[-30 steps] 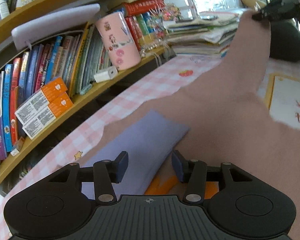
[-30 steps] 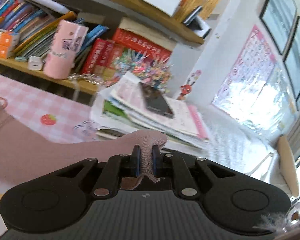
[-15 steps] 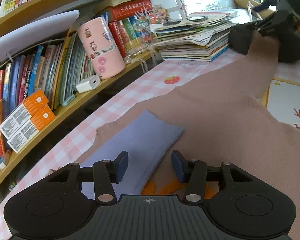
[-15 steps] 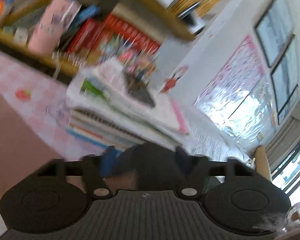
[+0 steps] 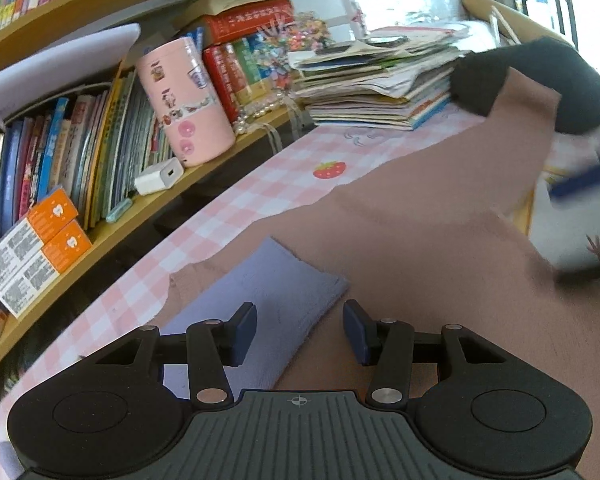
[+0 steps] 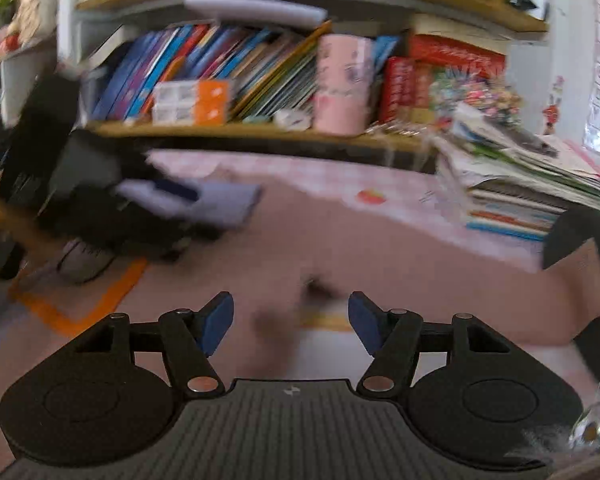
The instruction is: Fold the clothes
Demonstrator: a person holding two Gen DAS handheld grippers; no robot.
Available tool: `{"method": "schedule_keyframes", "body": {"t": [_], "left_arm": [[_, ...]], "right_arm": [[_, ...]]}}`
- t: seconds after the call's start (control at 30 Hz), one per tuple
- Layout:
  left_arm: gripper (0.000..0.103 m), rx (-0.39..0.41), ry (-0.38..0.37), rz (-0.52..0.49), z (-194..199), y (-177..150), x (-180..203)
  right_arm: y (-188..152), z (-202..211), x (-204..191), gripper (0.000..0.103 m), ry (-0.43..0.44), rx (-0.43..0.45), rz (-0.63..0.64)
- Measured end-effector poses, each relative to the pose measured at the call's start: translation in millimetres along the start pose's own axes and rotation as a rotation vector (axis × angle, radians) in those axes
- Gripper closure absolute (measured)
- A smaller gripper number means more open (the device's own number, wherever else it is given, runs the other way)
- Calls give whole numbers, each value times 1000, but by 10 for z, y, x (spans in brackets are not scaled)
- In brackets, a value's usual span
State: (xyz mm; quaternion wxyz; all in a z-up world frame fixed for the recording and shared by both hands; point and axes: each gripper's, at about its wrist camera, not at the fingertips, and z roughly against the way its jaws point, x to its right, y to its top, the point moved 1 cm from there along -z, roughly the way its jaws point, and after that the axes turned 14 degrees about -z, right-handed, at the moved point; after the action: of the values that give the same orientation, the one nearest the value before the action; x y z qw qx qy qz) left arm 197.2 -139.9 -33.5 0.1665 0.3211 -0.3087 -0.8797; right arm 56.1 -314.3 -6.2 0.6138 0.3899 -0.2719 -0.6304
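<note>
L wrist: 1 pink garment (image 5: 400, 248) | 1 lilac cloth (image 5: 268, 292) | 2 claws, both released, nothing gripped

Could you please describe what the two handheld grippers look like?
The left gripper and right gripper look alike: black ribbed bodies with two round side housings, black linkage arms with silver pivot pins, and dark blue pads on the fingers. No cables or sleeves are visible.

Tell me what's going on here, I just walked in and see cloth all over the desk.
A person is folding clothes with a handheld tool in each hand. A pink garment lies spread on the checked tablecloth, with a lavender cloth on its edge. The right tool has just opened and holds nothing; the left tool hovers open over the lavender cloth.
</note>
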Motion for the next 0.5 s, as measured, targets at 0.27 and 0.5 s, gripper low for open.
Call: {"method": "schedule_keyframes", "body": {"t": [0.27,0.5], "left_arm": [[92,0,27,90,-47,-72,-119],[97,119,196,286,1116,-523,-950]], "right_arm": [[-261,27,-256,47,-13,-58,56],[-327,49,-374,47,-71,-35,115]]}}
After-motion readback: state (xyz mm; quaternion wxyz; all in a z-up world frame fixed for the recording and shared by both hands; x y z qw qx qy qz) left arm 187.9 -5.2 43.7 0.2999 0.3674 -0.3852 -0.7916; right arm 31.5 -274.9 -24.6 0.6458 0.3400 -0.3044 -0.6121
